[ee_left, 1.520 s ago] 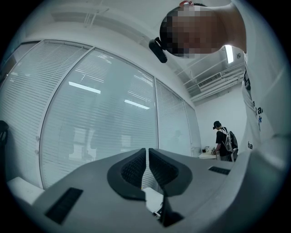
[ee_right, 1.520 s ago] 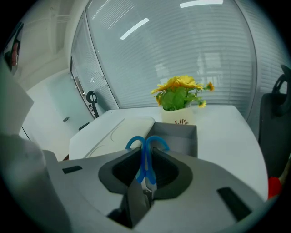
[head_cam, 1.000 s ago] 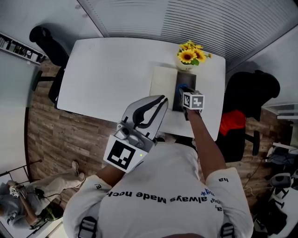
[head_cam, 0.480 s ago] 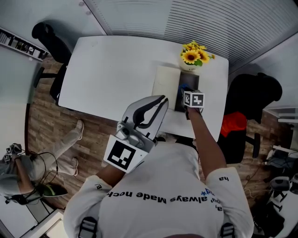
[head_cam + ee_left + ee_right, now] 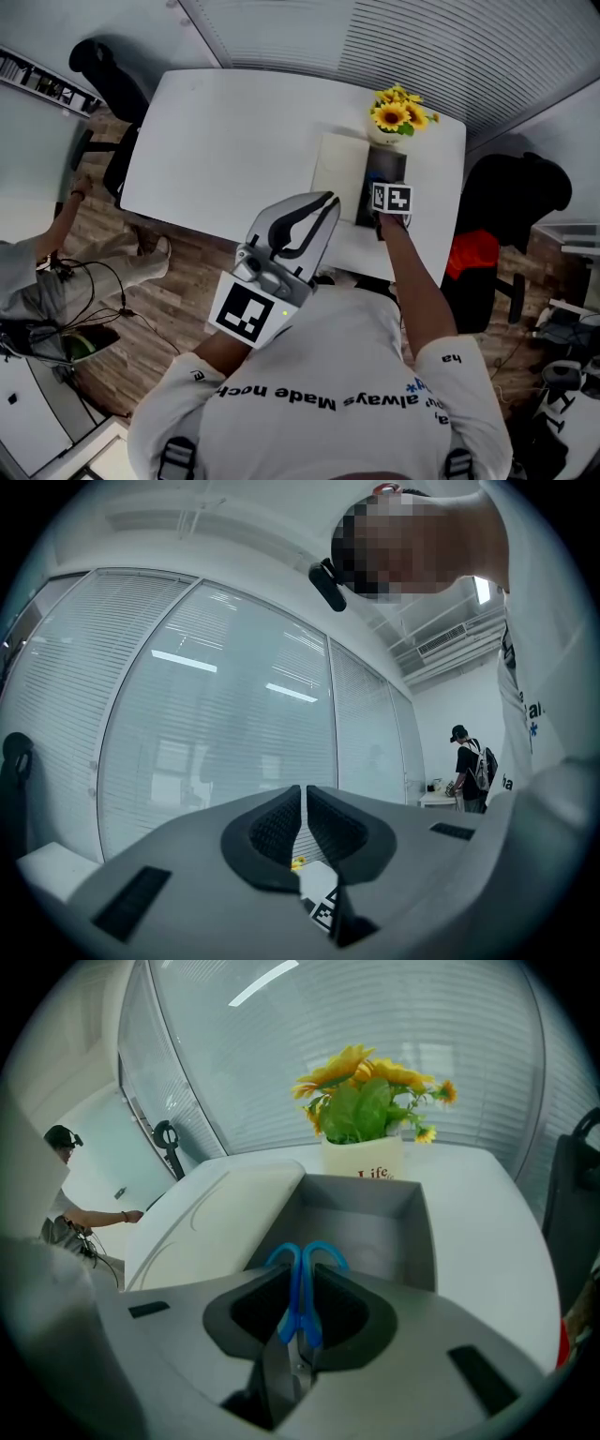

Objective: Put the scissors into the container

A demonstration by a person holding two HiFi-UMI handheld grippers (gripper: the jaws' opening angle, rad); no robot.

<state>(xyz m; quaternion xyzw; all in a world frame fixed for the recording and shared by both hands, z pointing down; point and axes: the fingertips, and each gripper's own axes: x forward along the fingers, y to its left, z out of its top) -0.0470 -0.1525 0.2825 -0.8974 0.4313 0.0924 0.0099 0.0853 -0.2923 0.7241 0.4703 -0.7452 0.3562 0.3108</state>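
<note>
pinching the scissors (image 5: 297, 1309) in the right gripper (image 5: 300, 1283), with the jaws pressing on the blue handle stems from both sides, the loops pointing forward and the blades trailing back. hanging them over the near end of the open grey container (image 5: 417, 1241), not yet inside it and, as far as can be told, not touching its floor or walls.

showing almost no change across the last second: keeping the right gripper at the same end of the container and keeping the same squeeze on the scissors. seeing only a small drift of the head view, sliding the white surface (image 5: 244, 131) a little to the right. also catching a bystander (image 5: 37, 267) shifting about on the floor at the far left, well apart from the work.

holding the left gripper (image 5: 303, 808) up near the chest, jaws pressed together on nothing, taking no part.

reading this stillness, probably, as the carry being over and the release being lined up. needing only a short lowering into the container and then a spreading of the jaws. watching for the loops catching on the pads while parting, and for the blades tipping against the near wall. staying clear of the pale flat panel (image 5: 339, 173) lying just beside the container and of the sunflower pot (image 5: 364, 1162) standing just beyond its far end.
</note>
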